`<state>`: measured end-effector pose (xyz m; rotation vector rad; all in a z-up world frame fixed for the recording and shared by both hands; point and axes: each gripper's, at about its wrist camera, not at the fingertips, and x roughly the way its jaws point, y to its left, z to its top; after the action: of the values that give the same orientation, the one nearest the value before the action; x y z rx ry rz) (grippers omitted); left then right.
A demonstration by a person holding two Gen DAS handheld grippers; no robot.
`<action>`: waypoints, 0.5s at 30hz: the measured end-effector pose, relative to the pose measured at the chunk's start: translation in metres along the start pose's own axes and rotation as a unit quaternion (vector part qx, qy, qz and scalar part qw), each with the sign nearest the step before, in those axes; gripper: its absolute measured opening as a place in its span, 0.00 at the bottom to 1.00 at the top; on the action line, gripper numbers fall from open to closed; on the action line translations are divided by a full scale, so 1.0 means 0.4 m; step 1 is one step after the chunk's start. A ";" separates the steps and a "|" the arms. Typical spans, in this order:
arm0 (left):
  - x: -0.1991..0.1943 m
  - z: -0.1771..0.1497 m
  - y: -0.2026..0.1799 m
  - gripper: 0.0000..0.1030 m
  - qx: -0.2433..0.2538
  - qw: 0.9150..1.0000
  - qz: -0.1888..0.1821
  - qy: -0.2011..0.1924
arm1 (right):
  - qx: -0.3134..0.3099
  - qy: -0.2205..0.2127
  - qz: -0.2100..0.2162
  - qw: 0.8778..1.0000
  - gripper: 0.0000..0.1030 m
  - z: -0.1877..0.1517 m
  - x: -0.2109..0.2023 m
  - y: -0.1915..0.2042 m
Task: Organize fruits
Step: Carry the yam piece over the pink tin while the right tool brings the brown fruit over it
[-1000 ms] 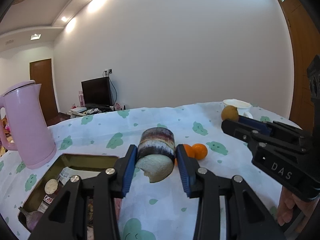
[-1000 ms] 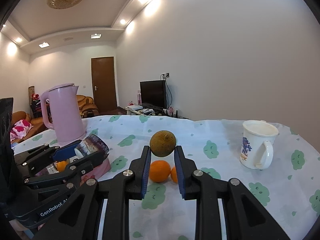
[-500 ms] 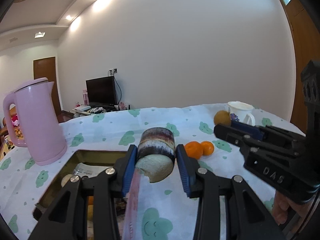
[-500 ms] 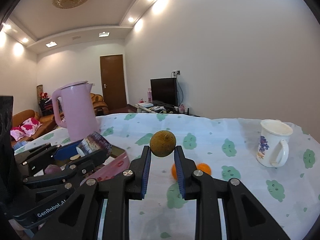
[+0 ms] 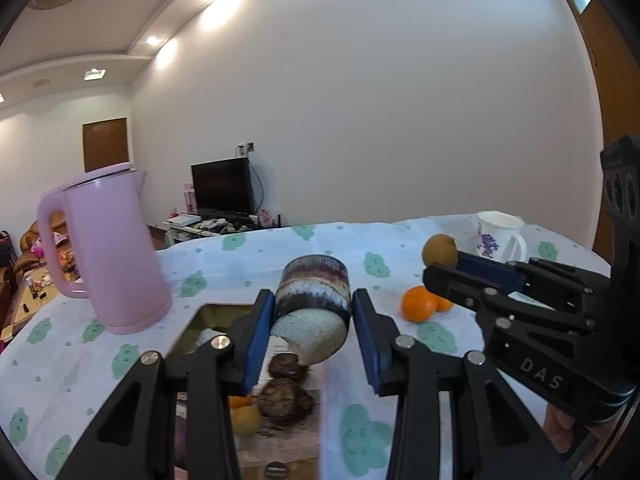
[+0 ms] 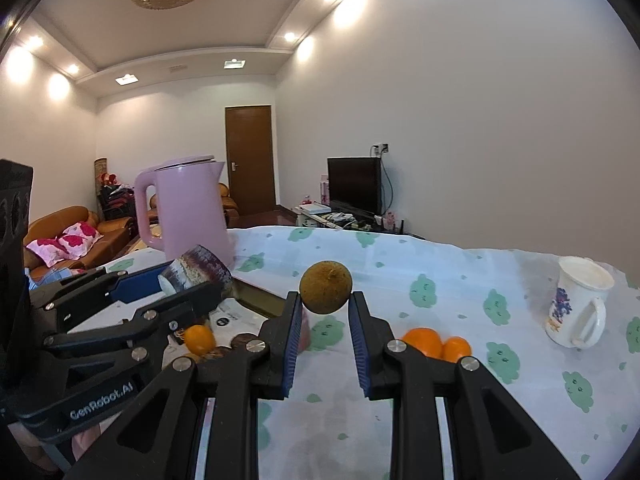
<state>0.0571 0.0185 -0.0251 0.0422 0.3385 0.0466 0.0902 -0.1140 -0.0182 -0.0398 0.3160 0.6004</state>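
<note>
I am gripping a striped cup (image 5: 313, 309) on its side in my left gripper (image 5: 312, 330), pads tight, above the fruit tray (image 5: 208, 312). At three o'clock, my right gripper (image 6: 325, 322) is pinching a brown round fruit (image 6: 325, 287) clear of the table (image 6: 460, 280); two oranges (image 6: 434, 343) are lying at its four o'clock.

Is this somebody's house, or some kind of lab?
Most likely a home living room: a brown sofa with floral pillows, a television on a low stand, and a pink kettle on a table under a patterned tablecloth.
</note>
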 end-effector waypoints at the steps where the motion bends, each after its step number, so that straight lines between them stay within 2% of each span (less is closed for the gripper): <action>1: -0.004 0.001 0.007 0.40 -0.002 1.000 0.001 0.001 | -0.002 -0.001 0.003 1.000 0.25 0.002 0.002 0.009; 15: -0.018 -0.007 0.132 0.40 -0.035 0.999 0.035 0.012 | -0.022 0.003 0.033 0.999 0.25 0.020 0.032 0.093</action>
<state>0.0472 0.0710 -0.0229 -0.0159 0.3582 0.1290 0.0814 -0.0754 -0.0124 -0.0735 0.3107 0.6719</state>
